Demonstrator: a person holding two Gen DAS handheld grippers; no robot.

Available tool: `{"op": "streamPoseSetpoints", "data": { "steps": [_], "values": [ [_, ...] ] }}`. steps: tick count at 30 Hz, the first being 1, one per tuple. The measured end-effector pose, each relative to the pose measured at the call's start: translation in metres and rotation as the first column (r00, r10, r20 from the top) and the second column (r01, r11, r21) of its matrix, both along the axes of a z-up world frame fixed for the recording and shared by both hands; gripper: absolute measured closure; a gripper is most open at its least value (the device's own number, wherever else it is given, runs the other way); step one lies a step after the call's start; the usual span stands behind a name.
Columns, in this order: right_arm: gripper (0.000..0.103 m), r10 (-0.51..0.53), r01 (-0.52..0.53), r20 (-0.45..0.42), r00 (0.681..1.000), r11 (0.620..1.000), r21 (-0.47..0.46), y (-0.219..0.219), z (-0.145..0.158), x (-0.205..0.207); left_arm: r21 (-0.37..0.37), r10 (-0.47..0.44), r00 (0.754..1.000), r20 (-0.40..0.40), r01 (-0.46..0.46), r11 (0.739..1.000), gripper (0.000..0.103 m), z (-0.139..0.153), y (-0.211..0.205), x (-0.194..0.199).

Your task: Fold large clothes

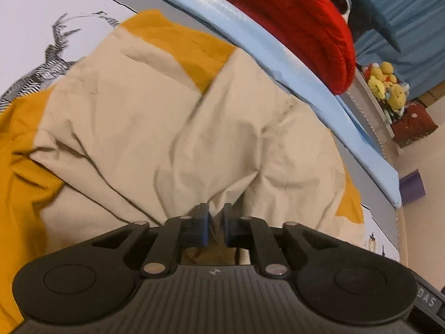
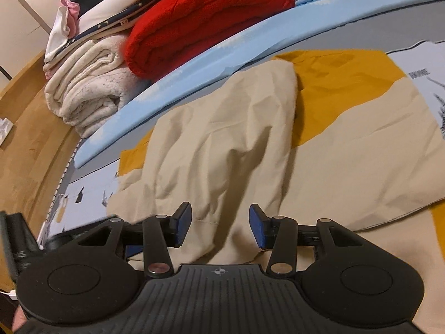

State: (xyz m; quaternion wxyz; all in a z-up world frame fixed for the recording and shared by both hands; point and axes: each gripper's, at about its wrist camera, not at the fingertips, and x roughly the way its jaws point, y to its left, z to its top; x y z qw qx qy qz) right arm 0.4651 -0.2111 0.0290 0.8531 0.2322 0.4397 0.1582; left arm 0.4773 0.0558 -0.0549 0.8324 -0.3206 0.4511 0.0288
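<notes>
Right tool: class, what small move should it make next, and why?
Probably close on the beige cloth. The right tool stands open with a cloth ridge between its pads, while the left tool is already shut on the cloth, so both would then hold it for folding.

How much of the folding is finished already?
Partly done: the beige and yellow garment lies on the bed with beige parts already turned over it. In hand: the left hand-held gripper pinches a beige fold. The right hand-held gripper is open, gripping nothing. Left: it is still wide and wrinkly, so more folds.
</notes>
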Motion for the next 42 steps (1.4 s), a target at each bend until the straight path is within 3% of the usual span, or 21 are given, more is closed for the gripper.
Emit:
{"op": "streamPoseSetpoints", "data": {
  "steps": [8,13,15,19,23,26,28,32,34,35,37,40,42],
  "values": [
    [0.055,-0.006,0.007,-0.019,1.000,1.000,0.013,0.003,-0.005,0.004,-0.040,-0.167,0.984,0.068,0.170,0.985,0.099,0.013,-0.040,0.002],
    [0.057,-0.037,0.037,-0.058,0.998,0.999,0.007,0.000,-0.014,0.005,-0.009,-0.150,0.988,0.039,0.150,0.989,0.099,0.008,-0.033,0.007],
    [0.102,-0.071,0.072,-0.077,0.994,0.997,0.009,-0.003,-0.021,0.005,0.072,-0.105,0.994,0.019,0.104,0.992,0.100,0.008,-0.027,0.008],
    [0.103,-0.116,0.120,-0.169,0.979,0.993,0.016,-0.007,-0.043,0.006,0.112,-0.073,0.997,-0.008,0.074,0.991,0.099,0.006,-0.023,0.008],
    [0.103,-0.145,0.149,-0.202,0.969,0.989,0.002,-0.002,-0.047,0.003,0.152,-0.044,0.998,-0.038,0.050,0.987,0.099,0.001,-0.022,0.008],
    [0.103,-0.168,0.177,-0.237,0.957,0.984,0.018,-0.002,-0.051,0.001,0.137,-0.019,0.996,-0.087,0.031,0.990,0.083,-0.007,-0.018,0.012],
    [0.102,-0.177,0.190,-0.255,0.951,0.981,0.028,-0.005,-0.054,0.001,0.161,-0.011,0.996,-0.090,0.025,0.987,0.063,-0.003,-0.012,0.009],
    [0.103,-0.185,0.199,-0.276,0.943,0.980,0.023,-0.005,-0.056,0.001,0.420,-0.123,0.987,0.098,0.071,0.905,0.064,0.039,-0.037,-0.001],
    [0.103,-0.185,0.197,-0.281,0.942,0.980,0.017,-0.006,-0.057,0.000,0.412,-0.189,0.963,0.190,0.097,0.906,0.066,0.049,-0.044,-0.004],
    [0.103,-0.183,0.195,-0.283,0.941,0.981,0.016,-0.005,-0.057,0.000,0.388,-0.212,0.957,0.199,0.121,0.914,0.068,0.048,-0.045,-0.003],
    [0.103,-0.175,0.186,-0.283,0.943,0.983,0.009,-0.004,-0.056,0.000,0.328,-0.229,0.964,0.135,0.175,0.928,0.077,0.031,-0.043,0.003],
    [0.103,-0.167,0.171,-0.271,0.948,0.985,-0.011,-0.003,-0.050,0.000,0.363,-0.162,0.983,-0.086,0.183,0.914,0.085,-0.007,-0.033,0.013],
    [0.102,-0.176,0.170,-0.225,0.958,0.984,-0.047,0.000,-0.039,-0.002,0.338,-0.124,0.988,-0.091,0.148,0.930,0.084,-0.009,-0.023,0.012]
  ]
}}
